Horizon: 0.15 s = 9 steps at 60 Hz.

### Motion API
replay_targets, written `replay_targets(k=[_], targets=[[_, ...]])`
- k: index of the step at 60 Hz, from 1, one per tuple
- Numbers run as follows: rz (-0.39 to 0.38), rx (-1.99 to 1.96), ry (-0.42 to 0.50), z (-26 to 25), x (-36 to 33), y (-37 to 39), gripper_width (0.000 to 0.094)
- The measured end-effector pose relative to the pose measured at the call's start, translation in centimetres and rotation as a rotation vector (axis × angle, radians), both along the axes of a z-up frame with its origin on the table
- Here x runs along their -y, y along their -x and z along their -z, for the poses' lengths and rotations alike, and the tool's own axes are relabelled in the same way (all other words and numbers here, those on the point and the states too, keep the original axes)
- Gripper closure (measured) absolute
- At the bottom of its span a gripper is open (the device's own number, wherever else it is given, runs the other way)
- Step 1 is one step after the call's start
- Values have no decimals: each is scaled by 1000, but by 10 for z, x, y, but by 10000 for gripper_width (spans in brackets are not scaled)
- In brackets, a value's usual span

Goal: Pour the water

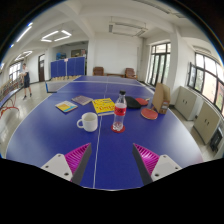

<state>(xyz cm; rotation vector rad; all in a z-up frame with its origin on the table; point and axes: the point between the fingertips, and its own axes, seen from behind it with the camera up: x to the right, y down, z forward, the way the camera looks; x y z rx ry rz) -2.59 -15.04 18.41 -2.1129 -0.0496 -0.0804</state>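
A clear plastic water bottle (pixel 120 111) with a red cap and red label stands upright on the blue table-tennis table (pixel 60 140). A white mug (pixel 89 122) stands just left of it, apart from it. My gripper (pixel 112 158) is open and empty, its two pink pads (pixel 76 156) spread wide over bare table. Bottle and mug are both well beyond the fingertips, slightly ahead of the gap between them.
Beyond the bottle lie a yellow book (pixel 103 105), a small coloured book (pixel 66 106), a red paddle (pixel 149 113) and a brown paper bag (pixel 161 95). A white centre line (pixel 97 150) runs along the table. More blue tables (pixel 68 66) stand at the back.
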Motion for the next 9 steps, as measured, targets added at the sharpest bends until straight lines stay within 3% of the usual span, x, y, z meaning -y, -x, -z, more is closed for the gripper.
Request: replay_targets(k=[9], targets=[[9, 1, -36, -11, 1, -4, 85]])
